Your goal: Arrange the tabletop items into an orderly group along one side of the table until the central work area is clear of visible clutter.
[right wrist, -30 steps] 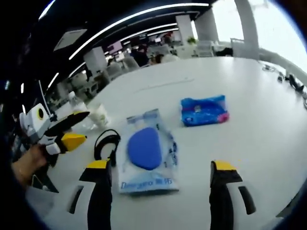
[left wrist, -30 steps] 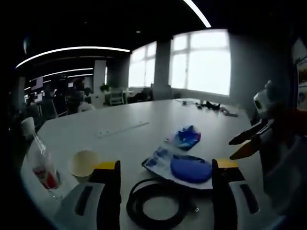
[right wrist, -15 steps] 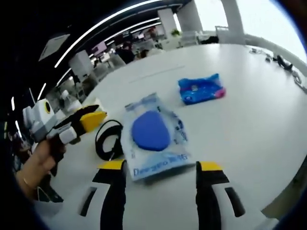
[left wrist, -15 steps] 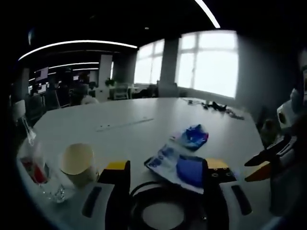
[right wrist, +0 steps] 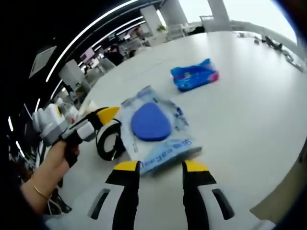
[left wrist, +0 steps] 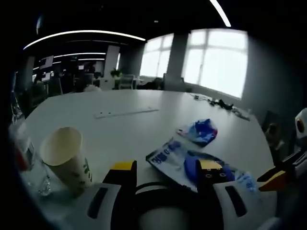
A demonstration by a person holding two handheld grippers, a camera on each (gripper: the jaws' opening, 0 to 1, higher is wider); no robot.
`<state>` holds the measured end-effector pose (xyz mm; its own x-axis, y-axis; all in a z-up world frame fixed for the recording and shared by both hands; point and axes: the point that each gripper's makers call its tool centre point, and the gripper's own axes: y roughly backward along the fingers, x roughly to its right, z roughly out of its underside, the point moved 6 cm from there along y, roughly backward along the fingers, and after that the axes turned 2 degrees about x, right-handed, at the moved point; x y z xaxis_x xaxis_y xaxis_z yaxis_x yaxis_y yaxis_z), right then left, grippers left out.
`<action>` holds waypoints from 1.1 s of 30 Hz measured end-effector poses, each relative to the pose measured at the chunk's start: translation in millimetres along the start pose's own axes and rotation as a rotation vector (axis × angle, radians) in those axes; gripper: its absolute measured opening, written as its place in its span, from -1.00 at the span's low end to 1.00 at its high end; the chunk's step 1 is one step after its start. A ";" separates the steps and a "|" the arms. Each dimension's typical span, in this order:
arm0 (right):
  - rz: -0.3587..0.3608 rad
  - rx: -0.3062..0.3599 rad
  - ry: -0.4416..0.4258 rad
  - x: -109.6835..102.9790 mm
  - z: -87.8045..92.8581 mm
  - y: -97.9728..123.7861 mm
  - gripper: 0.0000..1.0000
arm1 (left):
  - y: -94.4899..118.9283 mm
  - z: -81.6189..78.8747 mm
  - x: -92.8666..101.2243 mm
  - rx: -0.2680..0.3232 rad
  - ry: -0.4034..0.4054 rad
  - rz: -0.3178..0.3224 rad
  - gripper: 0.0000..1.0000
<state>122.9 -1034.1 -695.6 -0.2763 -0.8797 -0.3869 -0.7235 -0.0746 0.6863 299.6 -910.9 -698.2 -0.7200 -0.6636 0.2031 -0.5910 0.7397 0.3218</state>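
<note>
Dim open-plan office space with bright windows is stretching behind a large white table [left wrist: 144, 129] that is carrying every item. Largest among them, a clear plastic pouch [right wrist: 156, 129] with blue print and a blue oval pad inside is lying flat near the table's front edge; in the right gripper view its near edge is sitting just ahead of the right gripper [right wrist: 160, 166], whose yellow-tipped jaws are standing narrowly apart with nothing between them. Just beside the pouch, a coiled black cable [right wrist: 109, 140] is resting on the tabletop, touching the pouch's side, and in the left gripper view the left gripper [left wrist: 165, 166] is hovering right over that coil with its jaws set moderately apart, gripping nothing that can be made out. A person's hand [right wrist: 60, 155] is wrapping around the left gripper's handle in the right gripper view. A paper cup [left wrist: 67, 158] is standing upright near the table's edge, with a clear plastic bottle [left wrist: 26, 158] close beside it. Farther out, well apart from the pouch, a small blue crumpled packet [right wrist: 194, 75] is lying by itself.
</note>
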 end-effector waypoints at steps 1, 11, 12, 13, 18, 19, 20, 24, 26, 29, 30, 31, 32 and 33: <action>0.000 -0.009 -0.008 0.0 1.7 -1.4 -0.38 | -2.6 2.9 -1.5 -0.011 0.017 -0.006 -0.13; -0.027 -0.061 -0.102 2.1 6.5 -13.8 -0.53 | -18.1 6.6 -6.1 -0.030 0.099 0.000 -0.31; -0.031 -0.064 -0.111 2.6 6.5 -15.3 -0.53 | -19.1 7.6 -6.9 -0.039 0.116 -0.005 -0.32; -0.032 -0.071 -0.123 2.9 6.9 -16.0 -0.53 | -20.3 8.4 -8.0 -0.045 0.126 -0.008 -0.34; -0.045 -0.082 -0.160 2.6 7.7 -19.3 -0.60 | -25.3 11.7 -13.1 -0.071 0.160 -0.018 -0.48; -0.047 -0.084 -0.163 2.6 7.6 -19.9 -0.61 | -25.7 11.6 -12.8 -0.078 0.168 -0.016 -0.51; -0.048 -0.085 -0.164 2.4 7.3 -20.4 -0.62 | -26.4 11.9 -12.7 -0.085 0.163 -0.014 -0.53; -0.052 -0.100 -0.151 1.6 8.8 -23.7 -0.63 | -28.3 13.6 -15.2 -0.115 0.172 -0.021 -0.67; -0.056 -0.098 -0.148 1.1 8.6 -25.2 -0.67 | -28.7 13.7 -16.6 -0.119 0.187 -0.023 -0.74; -0.061 -0.104 -0.135 -0.6 9.0 -27.6 -0.70 | -27.1 15.5 -17.2 -0.124 0.204 -0.036 -0.81; -0.064 -0.105 -0.125 -1.1 9.4 -27.7 -0.71 | -27.1 15.8 -17.6 -0.125 0.201 -0.038 -0.83; -0.064 -0.104 -0.119 -1.1 9.7 -27.6 -0.72 | -26.5 16.4 -17.6 -0.128 0.193 -0.039 -0.88; -0.064 -0.104 -0.112 -1.0 10.0 -27.4 -0.73 | -26.1 16.6 -17.6 -0.130 0.188 -0.041 -0.88; -0.064 -0.104 -0.114 -0.8 10.1 -27.2 -0.73 | -25.9 16.5 -17.2 -0.130 0.191 -0.040 -0.89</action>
<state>136.4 -1026.6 -720.2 -0.3060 -0.8129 -0.4956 -0.6745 -0.1823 0.7155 321.2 -916.8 -725.3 -0.6080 -0.7101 0.3551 -0.5566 0.7002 0.4472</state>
